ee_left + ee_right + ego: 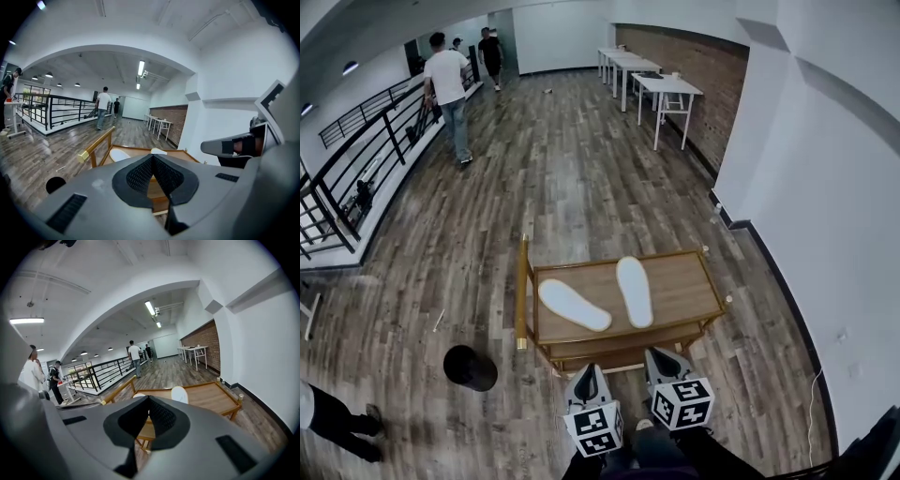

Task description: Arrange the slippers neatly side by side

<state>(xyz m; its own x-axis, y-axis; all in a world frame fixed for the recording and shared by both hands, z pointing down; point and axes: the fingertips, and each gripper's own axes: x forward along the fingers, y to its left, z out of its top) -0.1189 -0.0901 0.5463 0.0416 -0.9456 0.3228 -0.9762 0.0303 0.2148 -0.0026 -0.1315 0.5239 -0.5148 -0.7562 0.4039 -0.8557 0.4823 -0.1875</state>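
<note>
I am holding my left gripper [589, 373] and my right gripper [662, 357] just in front of the low wooden table [689, 281], both with jaws pressed together and nothing in them. Two flat, smooth, white slippers shaped like long ovals are lying on the table top. The left slipper [574, 305] is lying slanted, its far end leaning left, and the right slipper [635, 291] is pointing almost straight away from me, so they are sitting apart like a V.

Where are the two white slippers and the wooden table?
left slipper [574, 305], head view, middle of it
right slipper [635, 292], head view, middle of it
wooden table [684, 286], head view, bare top
</note>
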